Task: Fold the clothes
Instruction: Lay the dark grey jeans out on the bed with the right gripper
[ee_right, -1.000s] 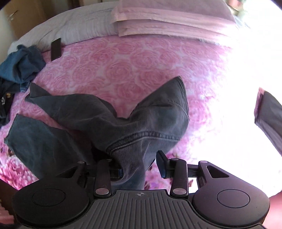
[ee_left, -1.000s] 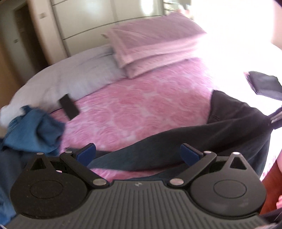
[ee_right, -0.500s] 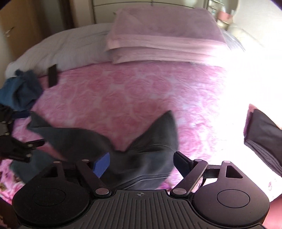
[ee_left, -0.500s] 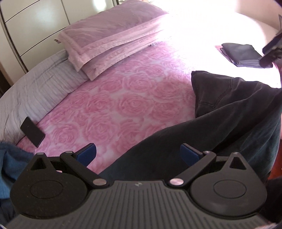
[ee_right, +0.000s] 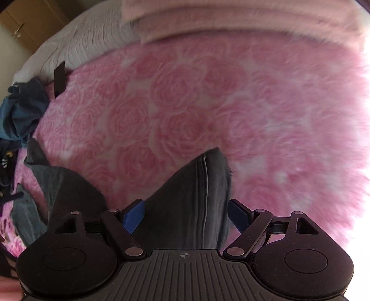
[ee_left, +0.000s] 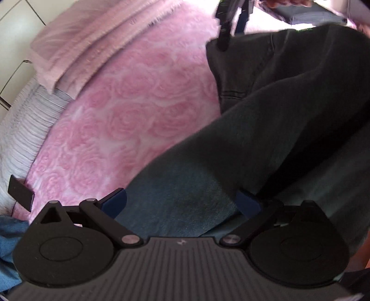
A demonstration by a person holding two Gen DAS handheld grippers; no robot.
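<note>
Lying across the near part of the rose-patterned pink bedspread is a pair of dark grey jeans, which serves as the landmark for everything else. Directly over the jeans' lower leg, the left gripper has its blue pads spread wide with denim between them, not pinched. At the far corner of the jeans, seen from the left wrist camera, the right gripper hangs just above the waistband edge, blurred. From its own camera the right gripper is likewise released, its blue pads standing apart on either side of a peaked fold of the jeans that rises between them; whether either pad touches the cloth cannot be told. Left of the jeans in that view, a second stretch of the same garment trails toward the edge of the bedspread. Beyond the jeans, at the head of the bed, lie stacked pink pillows, and beside them a pale grey striped pillow. Far left of the jeans, a bunched blue garment sits at the bed's edge, and a small black flat object rests just past it near the grey pillow. Past the jeans' waistband, a folded dark garment lies in bright light.
</note>
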